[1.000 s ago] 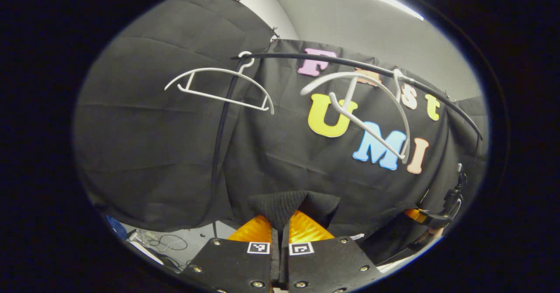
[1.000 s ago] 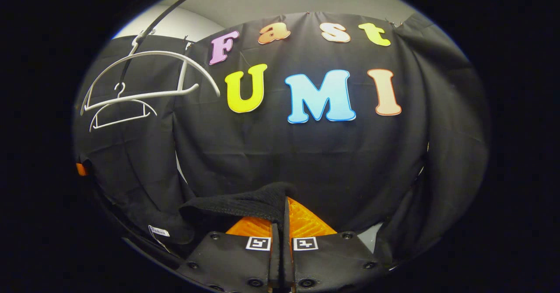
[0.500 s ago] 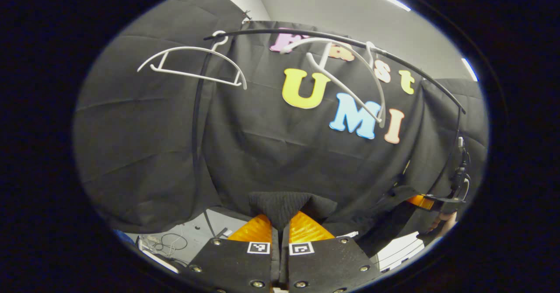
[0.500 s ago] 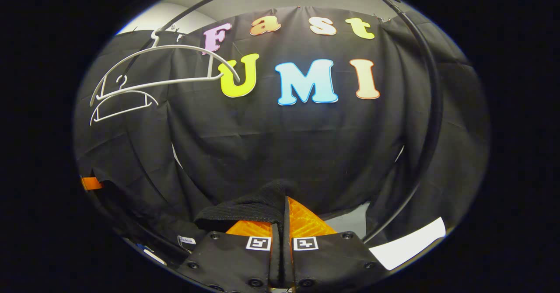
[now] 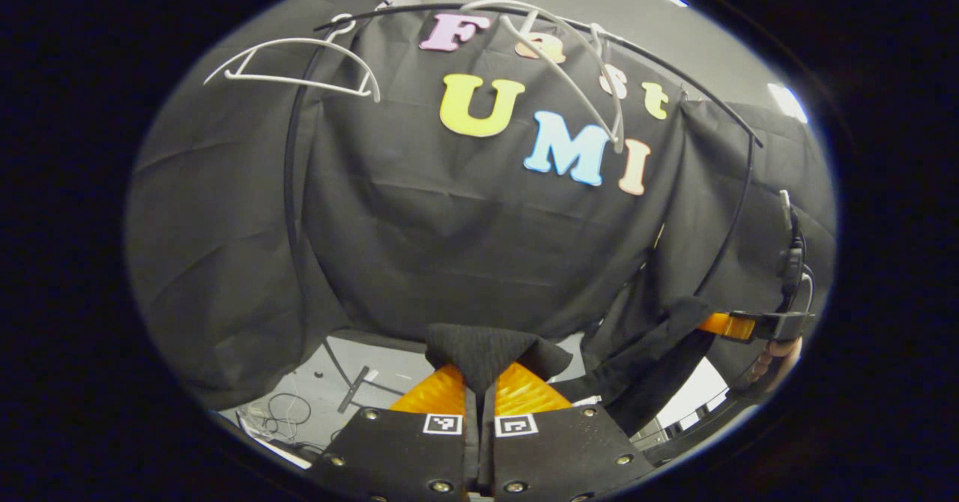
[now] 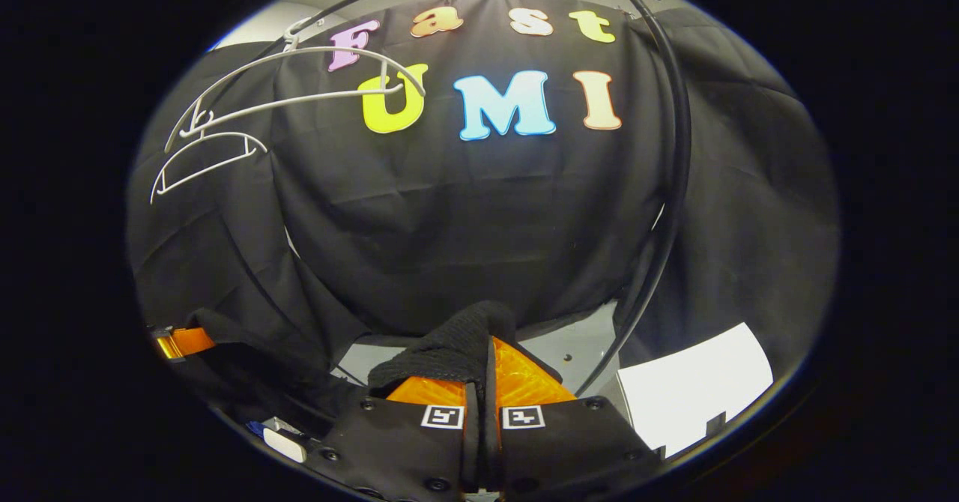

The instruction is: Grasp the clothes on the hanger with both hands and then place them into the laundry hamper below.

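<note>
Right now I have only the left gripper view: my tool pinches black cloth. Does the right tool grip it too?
Observer: Yes. In the right gripper view, the right tool is shut on a fold of the cloth.
Operator: Any hamper visible there?
Observer: I can't tell. A flat white shape lies low on the right, past the rail.
</note>
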The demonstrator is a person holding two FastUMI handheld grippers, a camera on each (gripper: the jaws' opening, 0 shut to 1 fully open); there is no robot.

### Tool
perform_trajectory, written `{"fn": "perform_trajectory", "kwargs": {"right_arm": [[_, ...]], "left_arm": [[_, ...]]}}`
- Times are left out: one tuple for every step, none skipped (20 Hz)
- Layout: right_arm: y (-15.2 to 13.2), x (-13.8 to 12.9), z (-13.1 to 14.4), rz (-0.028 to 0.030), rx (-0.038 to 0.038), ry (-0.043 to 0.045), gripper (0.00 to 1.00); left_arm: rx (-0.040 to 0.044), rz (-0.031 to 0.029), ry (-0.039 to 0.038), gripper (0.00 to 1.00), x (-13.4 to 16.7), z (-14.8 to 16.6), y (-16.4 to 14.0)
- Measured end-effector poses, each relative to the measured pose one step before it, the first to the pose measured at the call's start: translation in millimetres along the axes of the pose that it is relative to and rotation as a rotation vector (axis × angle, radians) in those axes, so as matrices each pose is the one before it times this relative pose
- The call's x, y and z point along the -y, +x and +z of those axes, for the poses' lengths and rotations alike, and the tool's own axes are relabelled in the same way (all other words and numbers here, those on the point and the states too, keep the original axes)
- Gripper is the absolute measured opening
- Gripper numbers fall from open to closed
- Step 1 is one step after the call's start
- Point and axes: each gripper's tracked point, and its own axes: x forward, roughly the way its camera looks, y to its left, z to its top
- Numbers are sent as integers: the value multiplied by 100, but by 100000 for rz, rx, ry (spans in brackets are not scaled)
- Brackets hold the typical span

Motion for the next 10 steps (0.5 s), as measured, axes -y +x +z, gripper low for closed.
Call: {"fn": "perform_trajectory", "kwargs": {"right_arm": [[119,-402,-725,285,-2289,1069,8],[81,-276,-688,124,-1797,845,8],[218,-251,-553,305,-1627,455,1],[368,-431,-838,753,-2242,13,5],[300,-294,-840,848,-2526,9,8],[473,-313,-845,830,-2863,-46,8],[469,-213,-682,604,-2355,-39,5],[595,-50,-670,254,-1793,86,5],[631,-149,-568,211,-1838,-112,5],[793,-150,-778,-137,-2301,-234,1]], "left_arm": [[-1715,-58,698,0,-168,-668,236],[-1581,-432,648,1,25,-579,180],[-1068,-252,1103,1,82,-502,210],[-1380,283,1271,1,-58,-620,175],[-1613,439,760,1,-148,-629,331],[-1918,472,-17,1,-13,-807,362],[-1934,490,-427,1,-42,-688,478],[-1257,892,1066,1,-18,-599,787],[-974,536,1553,0,-87,-460,608],[-1491,-36,882,0,-20,-909,508]]}}
